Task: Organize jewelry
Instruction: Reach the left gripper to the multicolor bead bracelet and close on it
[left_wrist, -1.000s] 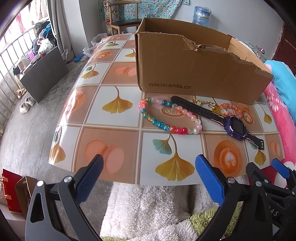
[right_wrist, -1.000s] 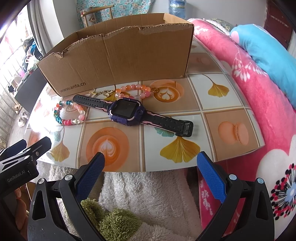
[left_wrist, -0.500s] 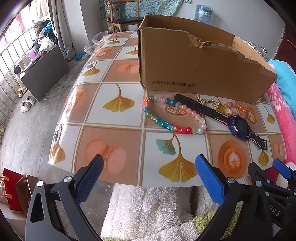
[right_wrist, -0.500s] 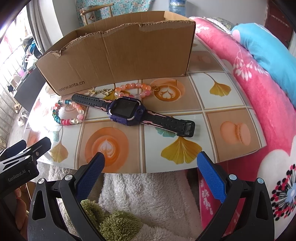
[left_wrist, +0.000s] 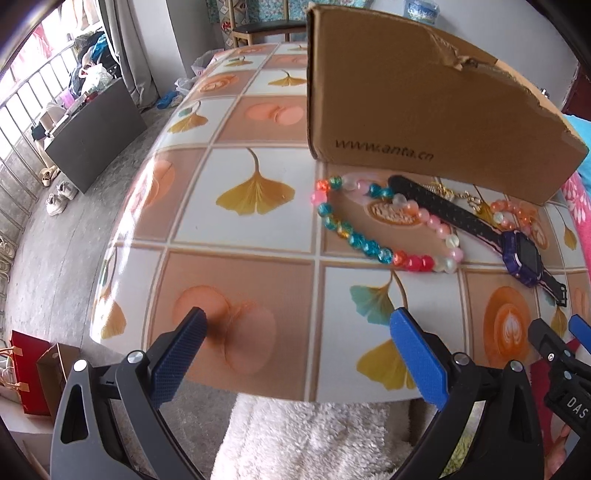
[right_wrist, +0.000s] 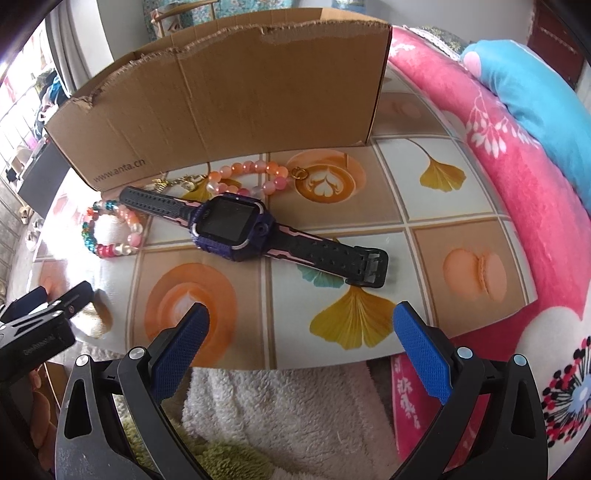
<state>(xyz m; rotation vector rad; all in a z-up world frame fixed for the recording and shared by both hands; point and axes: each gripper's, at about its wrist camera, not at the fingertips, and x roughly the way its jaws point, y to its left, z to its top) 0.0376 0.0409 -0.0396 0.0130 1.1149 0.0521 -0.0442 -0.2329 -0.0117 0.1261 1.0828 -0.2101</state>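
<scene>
A multicoloured bead bracelet (left_wrist: 384, 225) lies on the patterned table (left_wrist: 258, 206) in front of a brown cardboard box (left_wrist: 417, 99). A purple smartwatch (right_wrist: 232, 227) with black straps lies to its right, and a pink-orange bead bracelet (right_wrist: 251, 177) with a gold chain (right_wrist: 177, 182) lies behind the watch, against the box (right_wrist: 229, 92). My left gripper (left_wrist: 295, 354) is open and empty over the table's near edge, short of the multicoloured bracelet. My right gripper (right_wrist: 299, 347) is open and empty at the near edge, short of the watch. The inside of the box is hidden.
A pink and blue quilt (right_wrist: 509, 122) lies along the table's right side. A white fluffy rug (left_wrist: 314, 435) lies below the near edge. To the left the floor drops away, with a dark cabinet (left_wrist: 92, 136) and a red bag (left_wrist: 27, 373).
Both grippers have moved forward towards the table, so the jewelry and box look larger and closer. Both stay open. Nothing on the table has moved.
</scene>
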